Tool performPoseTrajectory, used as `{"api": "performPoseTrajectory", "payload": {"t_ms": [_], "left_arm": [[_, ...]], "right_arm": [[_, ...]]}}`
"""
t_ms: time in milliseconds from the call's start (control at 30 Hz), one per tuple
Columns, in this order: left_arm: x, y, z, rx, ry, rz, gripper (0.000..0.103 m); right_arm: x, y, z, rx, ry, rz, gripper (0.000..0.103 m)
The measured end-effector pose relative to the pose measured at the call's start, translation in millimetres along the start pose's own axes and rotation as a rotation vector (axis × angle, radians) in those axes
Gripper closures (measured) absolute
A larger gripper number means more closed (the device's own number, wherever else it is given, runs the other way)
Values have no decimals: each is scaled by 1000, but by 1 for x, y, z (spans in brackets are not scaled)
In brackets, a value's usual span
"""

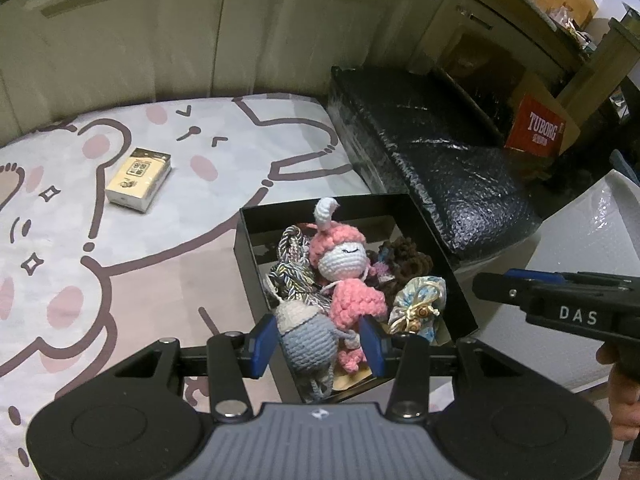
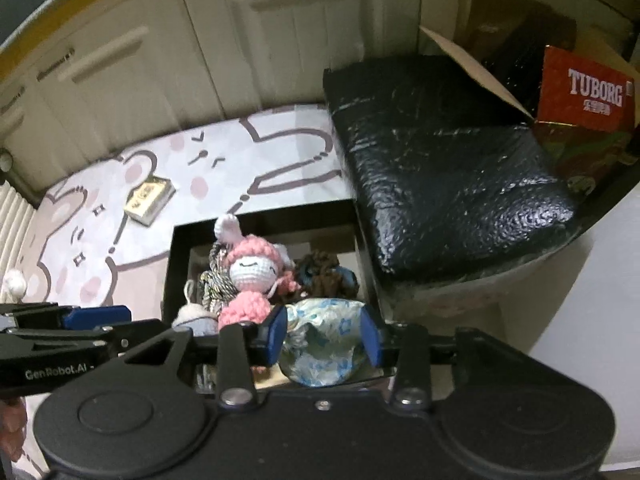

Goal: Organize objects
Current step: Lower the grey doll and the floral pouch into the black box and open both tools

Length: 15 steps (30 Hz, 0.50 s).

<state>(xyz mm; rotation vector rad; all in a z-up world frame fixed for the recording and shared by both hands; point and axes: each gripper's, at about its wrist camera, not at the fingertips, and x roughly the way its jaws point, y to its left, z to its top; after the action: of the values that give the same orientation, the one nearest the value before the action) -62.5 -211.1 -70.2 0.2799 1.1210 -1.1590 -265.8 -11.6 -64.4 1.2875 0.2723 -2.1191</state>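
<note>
A black open box (image 1: 248, 240) sits on the cartoon-print mat and holds small toys: a pink crochet bunny doll (image 1: 344, 264), a grey-and-cream crochet doll (image 1: 306, 336), a brown yarn piece (image 1: 404, 252) and a blue floral pouch (image 1: 420, 300). My left gripper (image 1: 318, 340) is open, its blue pads on either side of the grey doll. My right gripper (image 2: 324, 336) is open around the floral pouch (image 2: 324, 348) at the box's near edge. The pink doll also shows in the right wrist view (image 2: 252, 272).
A small yellow card box (image 1: 138, 174) lies on the mat (image 1: 80, 240) to the left. A black bubble-wrapped block (image 1: 432, 168) stands right of the box, with a red Tuborg carton (image 1: 538, 132) behind it. Cream cabinet doors (image 1: 160, 40) close the back.
</note>
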Motion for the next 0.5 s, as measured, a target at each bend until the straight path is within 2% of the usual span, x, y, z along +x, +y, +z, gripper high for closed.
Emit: {"api": "performPoseTrajectory", "payload": {"t_ms": [100,233,333,400,500], "left_arm": [[-5,-1,-1,4,-8,3,56],[-12,-1,-2,17,-13,13,53],[-16,-1,-4,27,-19,22,44],[-19,-1,-5,31,-19,27,42],[-23,-2,-7,38,-25,33,30]], "right_arm": [[-7,0,-2,-2,-20,-1,60],[-17,-1,-4,6,-54,-10,46],[-26,0,-6,6,-82,-34,43],[-29,-1,-7,6,-85,-31,42],[-33,0,-10,1,-86,-34,40]]}}
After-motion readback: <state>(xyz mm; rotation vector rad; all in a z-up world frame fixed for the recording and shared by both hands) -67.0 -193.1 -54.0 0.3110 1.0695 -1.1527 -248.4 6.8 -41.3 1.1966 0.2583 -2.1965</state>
